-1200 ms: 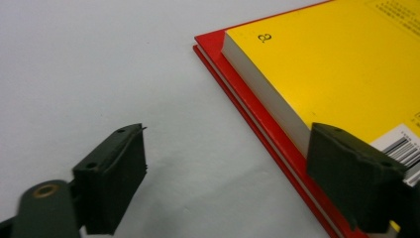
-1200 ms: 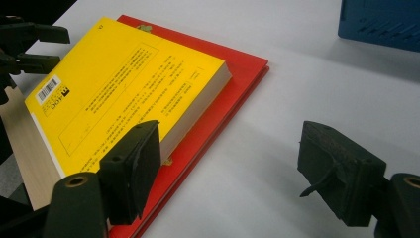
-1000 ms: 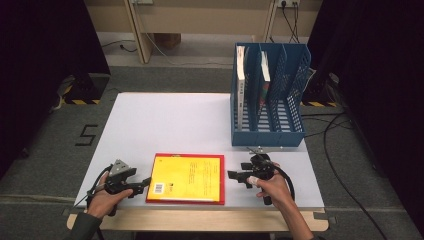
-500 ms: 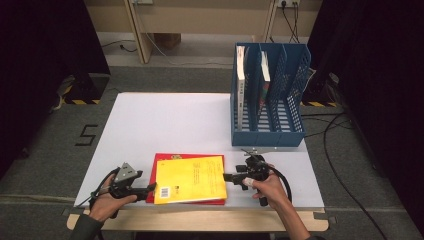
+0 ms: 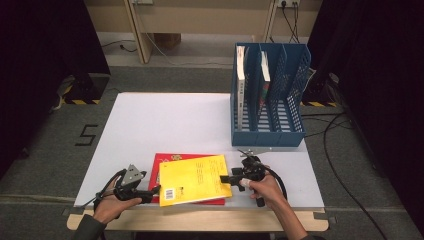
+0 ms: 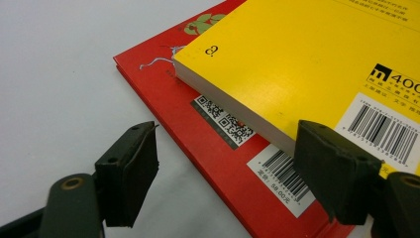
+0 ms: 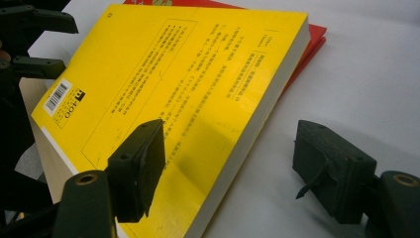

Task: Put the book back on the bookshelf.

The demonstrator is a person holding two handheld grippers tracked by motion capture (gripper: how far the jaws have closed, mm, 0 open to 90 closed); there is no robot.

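Both tongs straddled the thick yellow paperback book (image 5: 194, 179) unclenched, left gripper (image 6: 225, 173) just closing; we feared it sliding off the flat red book (image 6: 198, 134) beneath.

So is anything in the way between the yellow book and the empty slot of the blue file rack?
Nothing visible. Bare white table lies between the yellow book and the blue file rack, whose right-hand compartment stands free.

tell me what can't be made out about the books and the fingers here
- Red book: its cover is mostly hidden under the yellow book, high view.
- Yellow book's small print: too small, high view; cut off by the edge, left gripper view.
- Right gripper: contact with the yellow book unclear; its near corner leaves the bottom edge.
- Books in the blue rack: titles too small.
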